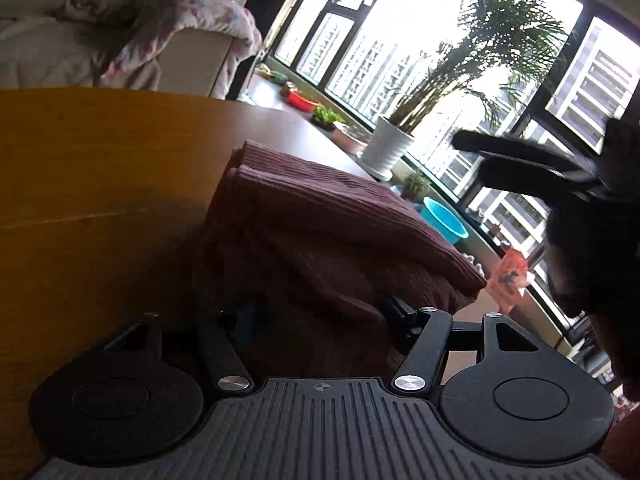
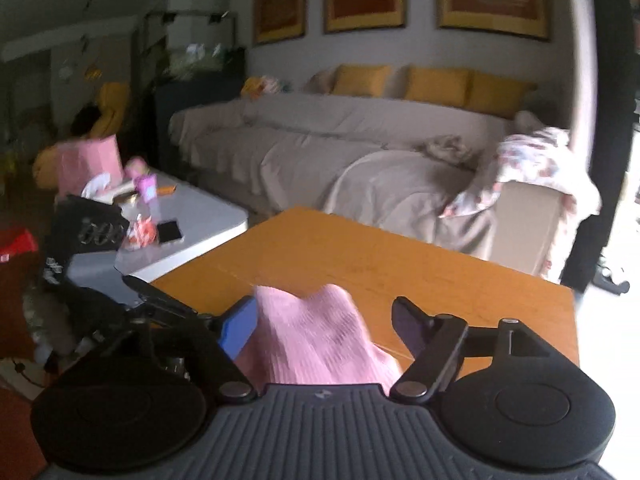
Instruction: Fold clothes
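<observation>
Where ribbed garment (image 1: 320,216) covers table (image 1: 100,152): potted palm (image 1: 394,144), blue basin (image 1: 444,220) beyond.

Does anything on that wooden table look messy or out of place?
Nothing spilled or damaged. The ribbed garment lies bunched, partly folded, on the wooden table, with part of it draped past the table's near edge between the right gripper's open jaws.

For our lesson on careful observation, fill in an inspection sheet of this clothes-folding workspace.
Surface: orange-brown wooden table, mostly bare.
Job's things: pink ribbed knit garment folded in layers on the table.
Clutter: nothing seen on the table.
Grippers: left gripper astride the garment, grip unclear; right gripper open, pads clear of the cloth.
Cables: nothing seen.
Surroundings: beige covered sofa, white coffee table, potted palm.
</observation>
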A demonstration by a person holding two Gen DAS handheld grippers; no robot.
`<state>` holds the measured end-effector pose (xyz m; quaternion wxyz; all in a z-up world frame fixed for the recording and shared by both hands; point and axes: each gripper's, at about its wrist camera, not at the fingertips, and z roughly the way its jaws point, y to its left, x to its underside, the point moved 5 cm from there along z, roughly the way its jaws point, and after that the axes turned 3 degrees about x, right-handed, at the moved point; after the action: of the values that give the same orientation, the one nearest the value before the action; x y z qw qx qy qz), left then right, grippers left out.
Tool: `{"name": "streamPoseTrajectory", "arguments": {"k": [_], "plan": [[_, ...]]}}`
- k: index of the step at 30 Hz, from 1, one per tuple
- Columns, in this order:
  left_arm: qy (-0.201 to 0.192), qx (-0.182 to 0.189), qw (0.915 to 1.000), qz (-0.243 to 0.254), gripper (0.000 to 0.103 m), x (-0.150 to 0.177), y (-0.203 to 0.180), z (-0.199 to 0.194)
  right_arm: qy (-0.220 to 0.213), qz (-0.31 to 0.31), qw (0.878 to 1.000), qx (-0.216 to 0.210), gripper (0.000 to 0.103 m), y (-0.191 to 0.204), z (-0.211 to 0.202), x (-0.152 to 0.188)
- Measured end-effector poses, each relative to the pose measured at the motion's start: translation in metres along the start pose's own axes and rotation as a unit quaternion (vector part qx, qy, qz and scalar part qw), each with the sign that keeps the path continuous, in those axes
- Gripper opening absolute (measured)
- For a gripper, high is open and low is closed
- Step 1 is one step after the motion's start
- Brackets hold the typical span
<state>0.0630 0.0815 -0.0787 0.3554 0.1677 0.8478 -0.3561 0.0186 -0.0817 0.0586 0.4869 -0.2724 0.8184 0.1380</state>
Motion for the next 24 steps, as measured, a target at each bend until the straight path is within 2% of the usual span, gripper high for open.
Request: {"name": "streamPoseTrajectory", "arguments": {"k": [3, 5, 6, 7, 8, 10, 12, 17, 20, 21, 24], "plan": [[-0.008, -0.004, 1.0000, -0.002, 0.071, 0.001, -0.001, -0.003, 0.047, -0.024, 0.998, -0.036, 0.075, 0.021, 0.050, -0.004], [-0.012, -0.006, 0.9999, -0.005, 0.071, -0.001, 0.002, -0.003, 0.079, -0.045, 0.995, -0.031, 0.074, 0.028, 0.078, 0.000], [-0.013, -0.006, 0.9999, -0.009, 0.072, 0.000, 0.003, -0.003, 0.094, -0.057, 0.994, -0.022, 0.062, 0.029, 0.091, 0.002], [-0.015, -0.006, 0.9998, -0.013, 0.073, 0.000, 0.004, -0.004, 0.110, -0.064, 0.992, -0.015, 0.030, 0.028, 0.102, 0.005], [-0.016, -0.006, 0.9997, -0.016, 0.076, 0.000, 0.005, -0.005, 0.122, -0.059, 0.991, -0.012, 0.020, 0.024, 0.108, 0.008], [-0.016, -0.006, 0.9996, -0.020, 0.079, 0.001, 0.008, -0.004, 0.110, -0.017, 0.994, -0.018, 0.007, 0.013, 0.104, 0.003], [-0.017, -0.006, 0.9995, -0.025, 0.080, 0.002, 0.010, -0.003, 0.065, 0.030, 0.997, -0.037, 0.006, 0.001, 0.079, -0.015], [-0.010, -0.014, 0.9997, -0.019, 0.083, 0.003, 0.014, 0.004, 0.051, -0.014, 0.994, -0.097, 0.006, 0.027, 0.023, -0.022], [-0.008, -0.020, 0.9997, -0.008, 0.083, 0.006, 0.013, 0.008, 0.096, -0.037, 0.989, -0.101, 0.007, 0.045, 0.022, 0.014], [-0.008, -0.020, 0.9997, -0.008, 0.083, 0.006, 0.014, 0.006, 0.103, -0.044, 0.990, -0.090, 0.007, 0.050, 0.023, 0.029], [-0.001, -0.032, 0.9995, -0.006, 0.082, 0.006, 0.023, -0.007, 0.090, -0.067, 0.991, -0.071, 0.010, 0.064, 0.023, 0.059]]}}
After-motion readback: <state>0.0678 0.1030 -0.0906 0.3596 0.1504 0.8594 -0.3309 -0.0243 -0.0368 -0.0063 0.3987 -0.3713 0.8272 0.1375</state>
